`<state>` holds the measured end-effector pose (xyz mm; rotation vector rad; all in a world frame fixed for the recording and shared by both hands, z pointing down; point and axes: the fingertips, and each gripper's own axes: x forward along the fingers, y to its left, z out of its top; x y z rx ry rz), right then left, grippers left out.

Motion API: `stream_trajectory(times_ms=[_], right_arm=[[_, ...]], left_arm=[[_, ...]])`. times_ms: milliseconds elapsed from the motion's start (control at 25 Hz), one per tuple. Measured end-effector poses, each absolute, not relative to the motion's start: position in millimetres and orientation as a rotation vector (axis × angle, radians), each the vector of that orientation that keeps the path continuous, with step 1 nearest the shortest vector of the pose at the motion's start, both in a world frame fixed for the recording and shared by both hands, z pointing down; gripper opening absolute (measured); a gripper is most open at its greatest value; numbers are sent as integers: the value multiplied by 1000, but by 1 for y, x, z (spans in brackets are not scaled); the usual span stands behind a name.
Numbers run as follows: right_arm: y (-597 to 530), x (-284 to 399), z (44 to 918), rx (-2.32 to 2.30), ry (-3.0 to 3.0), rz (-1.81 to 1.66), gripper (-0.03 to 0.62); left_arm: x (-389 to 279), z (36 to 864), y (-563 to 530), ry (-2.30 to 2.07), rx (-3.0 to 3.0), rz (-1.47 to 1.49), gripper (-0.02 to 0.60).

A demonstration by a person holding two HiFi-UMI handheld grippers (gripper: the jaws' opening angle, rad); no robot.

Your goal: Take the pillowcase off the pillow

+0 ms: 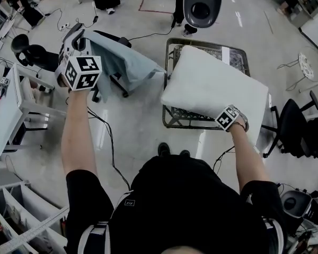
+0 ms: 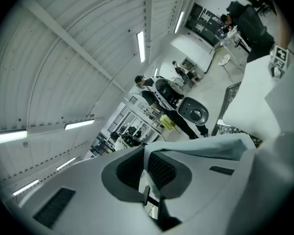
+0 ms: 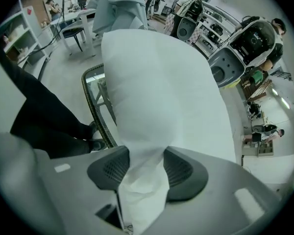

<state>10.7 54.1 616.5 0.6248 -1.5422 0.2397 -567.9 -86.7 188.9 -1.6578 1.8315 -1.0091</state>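
Observation:
The light blue pillowcase (image 1: pixel 122 62) hangs free of the pillow, stretched from my raised left gripper (image 1: pixel 77 36) toward the table's left edge. In the left gripper view the gripper (image 2: pixel 147 173) is shut on a fold of the pillowcase (image 2: pixel 206 148), which drapes off to the right. The bare white pillow (image 1: pixel 212 83) lies on the glass-topped metal table (image 1: pixel 172 46). At the pillow's near right corner my right gripper (image 1: pixel 237 120) points steeply down. Seen from the right gripper view, this gripper (image 3: pixel 144 168) pinches a corner of the pillow (image 3: pixel 161 82) between its pads.
A black office chair (image 1: pixel 34 54) and a white desk (image 1: pixel 8 105) stand at the left. Another black chair (image 1: pixel 297 126) is at the right. A grey shell-shaped unit (image 1: pixel 201 4) stands beyond the table. Cables trail over the floor (image 1: pixel 108 136). My shoes (image 1: pixel 172 151) are by the table.

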Motion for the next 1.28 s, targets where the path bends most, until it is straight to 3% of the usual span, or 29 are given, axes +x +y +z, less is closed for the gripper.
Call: stream_trajectory(times_ms=[120, 320, 480, 640, 800, 1120, 1160, 1280], right_arm=[[53, -8, 605, 626, -1568, 237, 248], [33, -87, 544, 652, -1834, 145, 249], [25, -182, 465, 607, -2180, 19, 303], [25, -253, 373, 584, -2492, -45, 329], [25, -267, 322, 548, -2662, -7, 352], [20, -235, 283, 559, -2810, 25, 363], [18, -228, 280, 585, -2816, -8, 334], [16, -206, 265, 642, -2837, -80, 122]], left_arm=[[-567, 159, -75, 1852, -1669, -899, 8], [-542, 105, -59, 1841, -1723, -672, 9], [-480, 77, -49, 1738, -1899, -513, 8], [-399, 99, -45, 1543, -2084, -554, 9], [-341, 128, -44, 1424, -2208, -595, 9], [-224, 138, -22, 1157, -2471, -489, 9], [-210, 137, -18, 1125, -2498, -468, 9], [-182, 135, -12, 1073, -2523, -457, 9]])
